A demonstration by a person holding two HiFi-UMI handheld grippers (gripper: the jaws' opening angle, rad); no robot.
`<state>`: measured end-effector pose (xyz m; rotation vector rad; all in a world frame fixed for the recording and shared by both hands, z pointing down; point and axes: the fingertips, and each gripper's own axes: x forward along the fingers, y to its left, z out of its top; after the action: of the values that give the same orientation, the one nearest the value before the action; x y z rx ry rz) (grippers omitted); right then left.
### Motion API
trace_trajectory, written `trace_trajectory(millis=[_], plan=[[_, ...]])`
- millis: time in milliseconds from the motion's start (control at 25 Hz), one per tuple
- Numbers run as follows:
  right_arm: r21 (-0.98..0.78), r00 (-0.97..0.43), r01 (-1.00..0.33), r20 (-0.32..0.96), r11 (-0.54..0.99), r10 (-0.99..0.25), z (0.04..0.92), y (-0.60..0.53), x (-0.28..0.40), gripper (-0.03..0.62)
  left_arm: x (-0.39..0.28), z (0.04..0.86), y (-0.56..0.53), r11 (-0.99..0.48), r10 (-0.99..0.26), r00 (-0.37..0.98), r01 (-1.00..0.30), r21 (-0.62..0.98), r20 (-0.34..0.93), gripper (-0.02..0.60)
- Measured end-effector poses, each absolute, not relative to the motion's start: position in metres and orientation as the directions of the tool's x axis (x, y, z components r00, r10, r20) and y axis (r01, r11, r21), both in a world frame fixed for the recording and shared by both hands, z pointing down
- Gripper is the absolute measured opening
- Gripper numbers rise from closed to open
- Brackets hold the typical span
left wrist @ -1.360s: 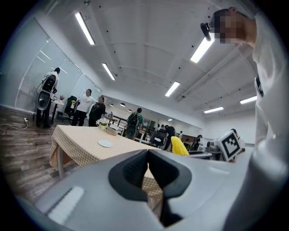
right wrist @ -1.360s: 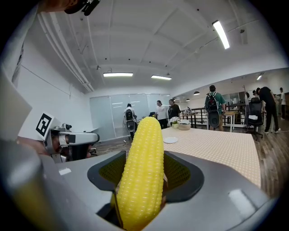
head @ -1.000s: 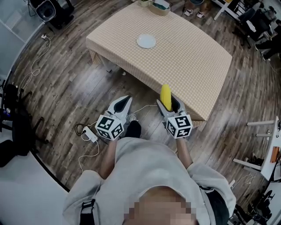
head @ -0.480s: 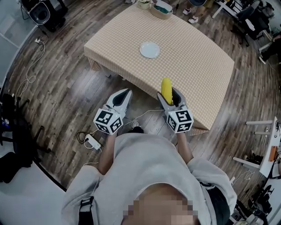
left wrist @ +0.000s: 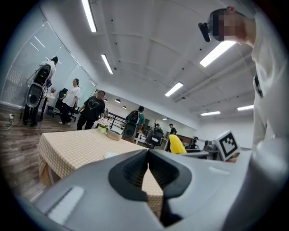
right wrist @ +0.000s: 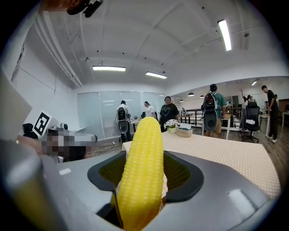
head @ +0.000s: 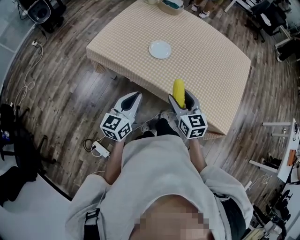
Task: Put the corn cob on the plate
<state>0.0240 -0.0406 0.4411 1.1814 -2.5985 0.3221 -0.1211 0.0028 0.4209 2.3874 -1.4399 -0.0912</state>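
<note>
I had the corn cob [head: 178,91] clamped in my right gripper [head: 181,97] over the tabletop's [head: 211,61] near edge, left gripper [head: 134,97] closed and empty: mid-carry, I reckoned, needing a long reach to the far-off plate [head: 160,49].

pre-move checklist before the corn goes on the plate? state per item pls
1. Corn cob clamped in right gripper: ok, jaws closed on it, tip pointing forward.
2. Plate free: ok, nothing on it.
3. Route across the table: ok, only bare checked cloth between gripper and plate; the bowl sits at the far edge.
4. Right gripper over the plate: not ok, it is at the near table edge, plate well beyond.
5. Left gripper out of the way: ok, shut, empty, over the floor.
6. Grip firm enough: cannot tell.
</note>
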Motion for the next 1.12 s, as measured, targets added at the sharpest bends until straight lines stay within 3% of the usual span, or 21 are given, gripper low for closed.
trace_trajectory(millis=[600, 1120], plan=[[-0.128, -0.653, -0.746, 0.330, 0.653, -0.681, 0.456, -0.077, 0.022, 0.262, -0.127, 0.435, -0.029, -0.383, -0.881, 0.448, -0.865, 0.324, 0.154, 0.008], [-0.170, -0.686, -0.719, 0.332, 0.674, -0.648, 0.469, -0.195, 0.033, 0.262, -0.108, 0.432, -0.150, -0.356, -0.891, 0.417, -0.887, 0.294, 0.179, 0.008]])
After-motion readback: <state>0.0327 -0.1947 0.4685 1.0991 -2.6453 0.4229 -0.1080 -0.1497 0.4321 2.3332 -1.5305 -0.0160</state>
